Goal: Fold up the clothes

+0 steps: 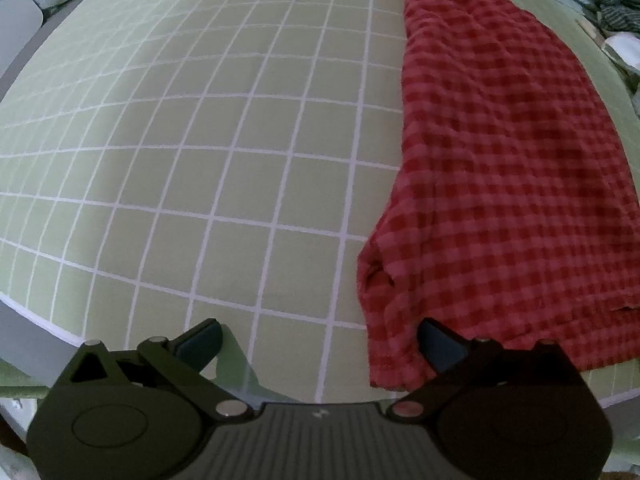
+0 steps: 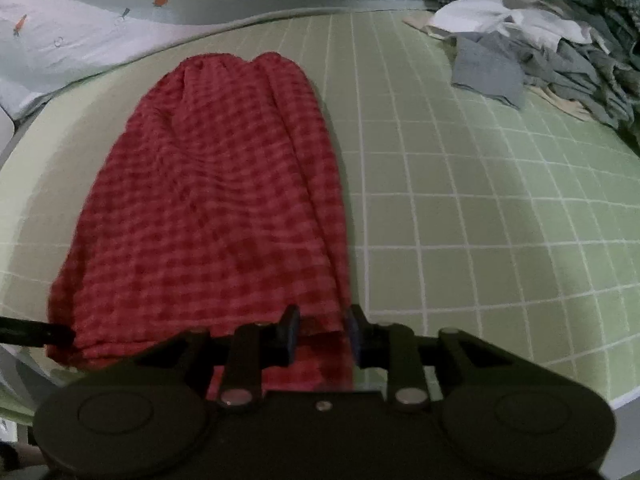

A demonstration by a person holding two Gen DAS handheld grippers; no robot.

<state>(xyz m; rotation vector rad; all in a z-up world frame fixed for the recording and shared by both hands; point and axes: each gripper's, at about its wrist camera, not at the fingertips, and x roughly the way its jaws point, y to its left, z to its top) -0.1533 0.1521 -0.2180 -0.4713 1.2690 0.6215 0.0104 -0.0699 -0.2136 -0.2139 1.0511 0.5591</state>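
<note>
A red checked garment lies folded into a long strip on the green grid mat, running away from me. In the left wrist view it fills the right side. My left gripper is open wide at its near left corner, and the right fingertip touches the cloth edge with nothing between the fingers. In the right wrist view the garment stretches ahead. My right gripper has its jaws drawn close on the near right corner, and cloth runs back between the fingers. Part of the left gripper's finger shows at the left corner.
A heap of grey, white and checked clothes sits at the mat's far right. Pale bedding with small prints lies beyond the far edge. The mat's near edge drops off close to my left gripper.
</note>
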